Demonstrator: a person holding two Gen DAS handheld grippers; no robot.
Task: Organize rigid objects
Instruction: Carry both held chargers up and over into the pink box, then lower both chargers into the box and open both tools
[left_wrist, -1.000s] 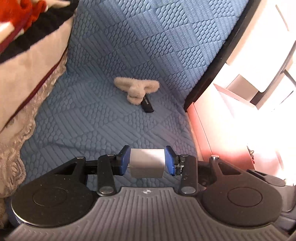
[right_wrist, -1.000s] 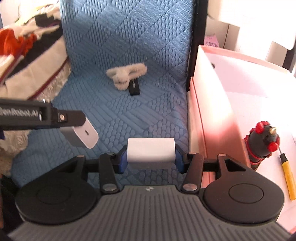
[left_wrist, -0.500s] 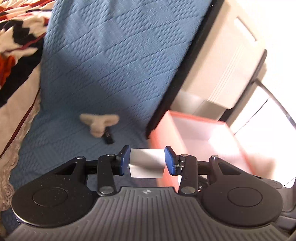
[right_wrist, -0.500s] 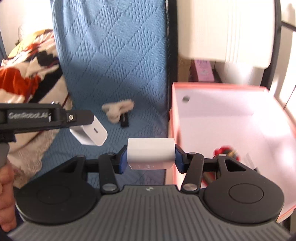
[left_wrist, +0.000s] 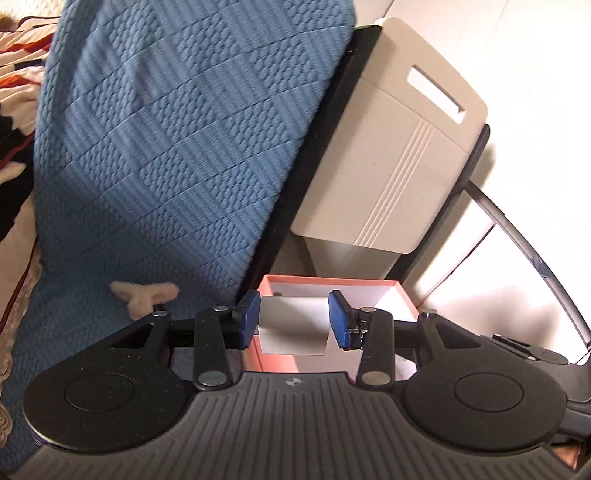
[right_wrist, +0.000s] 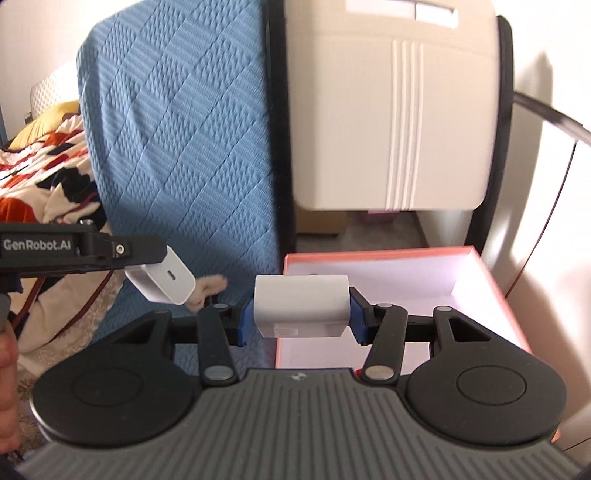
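**Two white blocks held by the pink box**

My left gripper (left_wrist: 293, 319) is clamped on a white charger (left_wrist: 293, 325), held just in front of the pink box (left_wrist: 332, 285). My right gripper (right_wrist: 301, 314) grips a second white block (right_wrist: 302, 304) at the box's near-left corner. Left of the box lies the blue bed cover (left_wrist: 166, 147), with a beige fluffy clip (left_wrist: 144, 295) on it.

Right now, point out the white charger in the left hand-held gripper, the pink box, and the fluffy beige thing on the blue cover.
white charger (right_wrist: 162, 282), right wrist view, its port face.
pink box (right_wrist: 495, 291), right wrist view, right rim.
fluffy beige thing (left_wrist: 142, 295), left wrist view, its middle.
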